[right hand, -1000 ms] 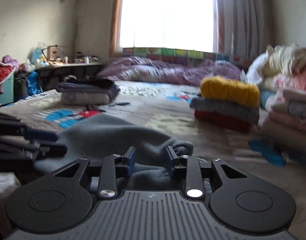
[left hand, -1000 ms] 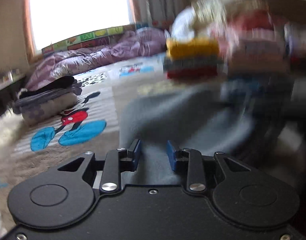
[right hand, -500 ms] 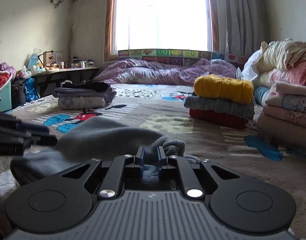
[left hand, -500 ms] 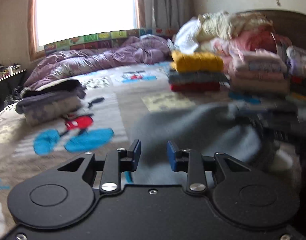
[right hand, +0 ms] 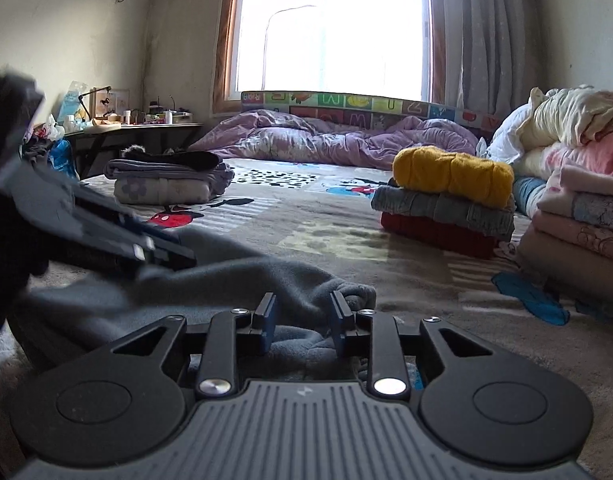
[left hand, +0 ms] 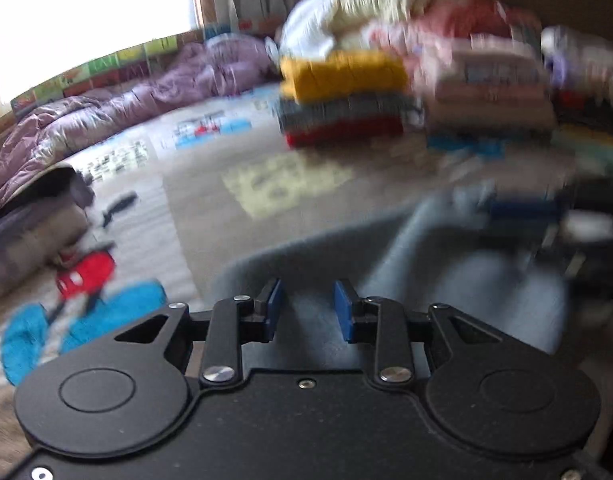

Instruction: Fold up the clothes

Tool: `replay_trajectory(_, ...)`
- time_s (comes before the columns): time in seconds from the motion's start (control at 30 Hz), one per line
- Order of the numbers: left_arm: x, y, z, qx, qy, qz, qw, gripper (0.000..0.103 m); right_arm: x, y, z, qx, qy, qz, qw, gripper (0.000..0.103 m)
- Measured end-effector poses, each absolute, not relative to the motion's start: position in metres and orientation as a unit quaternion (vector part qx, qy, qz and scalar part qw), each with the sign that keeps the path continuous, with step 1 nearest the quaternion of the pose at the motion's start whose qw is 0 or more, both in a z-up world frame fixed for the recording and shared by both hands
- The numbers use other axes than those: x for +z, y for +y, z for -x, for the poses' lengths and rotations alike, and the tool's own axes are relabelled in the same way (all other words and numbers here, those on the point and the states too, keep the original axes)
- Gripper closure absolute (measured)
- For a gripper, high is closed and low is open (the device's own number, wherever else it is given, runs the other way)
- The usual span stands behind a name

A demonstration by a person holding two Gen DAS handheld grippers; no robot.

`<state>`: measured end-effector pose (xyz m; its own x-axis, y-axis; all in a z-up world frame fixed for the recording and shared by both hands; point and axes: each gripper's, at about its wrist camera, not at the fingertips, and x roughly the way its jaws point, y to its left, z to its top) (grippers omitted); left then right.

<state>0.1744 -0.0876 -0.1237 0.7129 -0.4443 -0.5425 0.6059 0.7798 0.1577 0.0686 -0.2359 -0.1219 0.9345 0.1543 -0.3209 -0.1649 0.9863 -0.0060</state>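
Observation:
A grey fleece garment (right hand: 242, 276) lies crumpled on the patterned bed cover; it also shows, blurred, in the left wrist view (left hand: 446, 280). My right gripper (right hand: 302, 322) is open, its blue pads on either side of a bunched edge of the garment. My left gripper (left hand: 308, 310) is open just above the garment and holds nothing. The left gripper also shows, blurred, at the left of the right wrist view (right hand: 138, 248), over the garment's far side.
A stack of folded yellow, grey and red clothes (right hand: 446, 204) stands at the right, with a taller pile of blankets (right hand: 578, 184) beside it. Folded grey clothes (right hand: 166, 184) lie at the left. A purple quilt (right hand: 330, 140) lies under the window.
My right gripper was shut on the garment half a second ago and has opened. My left gripper has swung, blurring its view, and stayed open.

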Motion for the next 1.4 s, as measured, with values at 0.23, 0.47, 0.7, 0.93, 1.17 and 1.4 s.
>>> replay_trajectory(0.23,-0.128,-0.084,-0.180,-0.296,0.254,-0.141,0.910,0.075,-0.130,-0.238,-0.071,0.091,0.163,0.017,0.982,0.074)
replay_trajectory(0.47,-0.105,-0.064,-0.158,-0.270,0.230,-0.082,0.931,0.043,-0.125,-0.233,-0.060,0.079,0.148,0.010,0.986,0.063)
replay_trajectory(0.7,-0.079,-0.009,-0.146,-0.249,0.243,0.072,0.935,0.040,-0.117,-0.241,-0.040,0.067,0.150,-0.042,0.985,0.022)
replay_trajectory(0.93,-0.097,0.030,-0.137,-0.230,0.316,0.234,0.890,0.036,-0.116,-0.268,-0.029,0.057,0.166,-0.163,0.971,0.020)
replay_trajectory(1.17,-0.123,0.047,-0.132,-0.225,0.381,0.347,0.827,0.030,-0.139,-0.309,-0.043,0.063,0.205,-0.334,0.918,0.013)
replay_trajectory(1.4,-0.140,0.042,-0.140,-0.222,0.401,0.385,0.801,0.026,-0.155,-0.321,-0.062,0.073,0.248,-0.416,0.872,0.008)
